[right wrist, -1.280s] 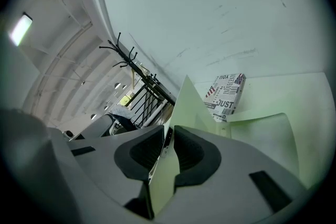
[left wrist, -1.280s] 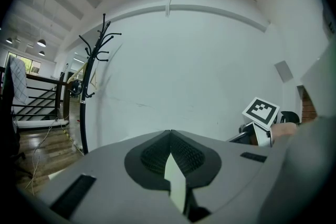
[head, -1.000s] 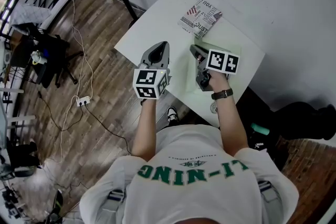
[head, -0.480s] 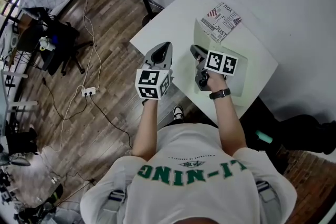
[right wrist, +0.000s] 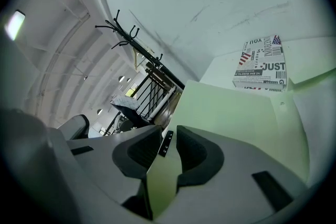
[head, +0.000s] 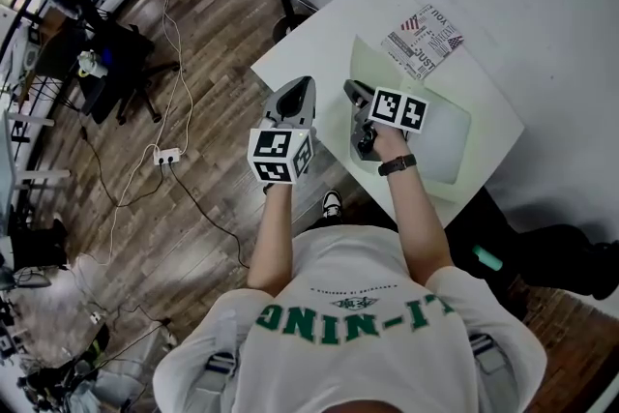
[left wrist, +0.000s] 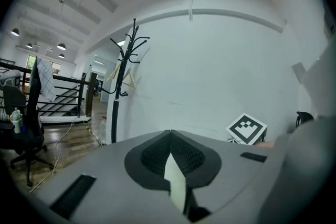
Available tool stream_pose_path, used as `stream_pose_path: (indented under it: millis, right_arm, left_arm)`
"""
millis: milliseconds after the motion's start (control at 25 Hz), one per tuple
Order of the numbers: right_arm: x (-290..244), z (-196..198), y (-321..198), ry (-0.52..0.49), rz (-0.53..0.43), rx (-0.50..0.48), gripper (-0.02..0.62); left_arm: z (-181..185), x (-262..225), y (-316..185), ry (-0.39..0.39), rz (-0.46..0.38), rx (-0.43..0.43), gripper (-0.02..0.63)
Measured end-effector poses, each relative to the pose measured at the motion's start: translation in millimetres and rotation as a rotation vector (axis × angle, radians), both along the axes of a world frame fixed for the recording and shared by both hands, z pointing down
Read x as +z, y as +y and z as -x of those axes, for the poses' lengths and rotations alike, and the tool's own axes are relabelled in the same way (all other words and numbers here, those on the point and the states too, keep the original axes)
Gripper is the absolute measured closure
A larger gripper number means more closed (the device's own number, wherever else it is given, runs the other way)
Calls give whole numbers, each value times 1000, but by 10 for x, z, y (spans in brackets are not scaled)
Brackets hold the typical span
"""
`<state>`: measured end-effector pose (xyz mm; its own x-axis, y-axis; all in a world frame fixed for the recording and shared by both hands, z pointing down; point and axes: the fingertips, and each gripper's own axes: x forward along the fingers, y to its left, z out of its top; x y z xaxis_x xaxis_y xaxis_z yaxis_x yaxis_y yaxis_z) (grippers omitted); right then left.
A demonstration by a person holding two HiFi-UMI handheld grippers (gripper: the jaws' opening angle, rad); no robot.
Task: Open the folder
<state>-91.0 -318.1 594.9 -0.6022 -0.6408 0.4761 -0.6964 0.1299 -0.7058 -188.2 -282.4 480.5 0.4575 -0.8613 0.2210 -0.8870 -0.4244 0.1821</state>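
Note:
A pale green folder (head: 440, 140) lies on the white table (head: 309, 53). Its cover (head: 372, 68) stands raised from the near-left edge, with the inside exposed to the right. My right gripper (head: 353, 94) is at that edge. In the right gripper view the green cover (right wrist: 236, 118) runs in between the jaws of my right gripper (right wrist: 169, 139). Those jaws have just been opening a little, with the cover still between them. My left gripper (head: 295, 92) hovers over the table's left part, apart from the folder. Its jaws meet at the tip (left wrist: 170, 134) with nothing held.
A printed booklet (head: 423, 39) lies at the table's far corner, just beyond the folder, and shows in the right gripper view (right wrist: 261, 63). A black coat stand (left wrist: 123, 81) rises left of the table. Cables and a chair are on the wooden floor.
The folder's cover has swung up with the right gripper, and more of the inside now shows to the right. Both grippers have shifted slightly across the table.

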Motion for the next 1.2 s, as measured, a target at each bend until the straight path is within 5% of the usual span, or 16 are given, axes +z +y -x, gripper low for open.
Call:
stream_pose_path:
  millis: [280, 520, 560, 600, 800, 1200]
  right_arm:
    - [354, 291, -156, -6, 58, -38, 482]
    - [699, 528, -225, 95, 106, -103, 479]
    - [768, 547, -233, 108, 118, -106, 485]
    - [844, 553, -236, 119, 134, -104, 584]
    - [1131, 577, -246, 225, 181, -126, 583]
    - [1545, 692, -244, 266, 242, -185, 583]
  left_arm:
    - [160, 189, -91, 10, 20, -45, 592]
    - [349, 315, -96, 12, 43, -84, 592]
    - [388, 348, -94, 12, 47, -94, 592]
    - [421, 386, -87, 10, 52, -101, 592]
    - [543, 514, -46, 0, 80, -110, 592]
    - [720, 663, -12, 15, 112, -140, 592]
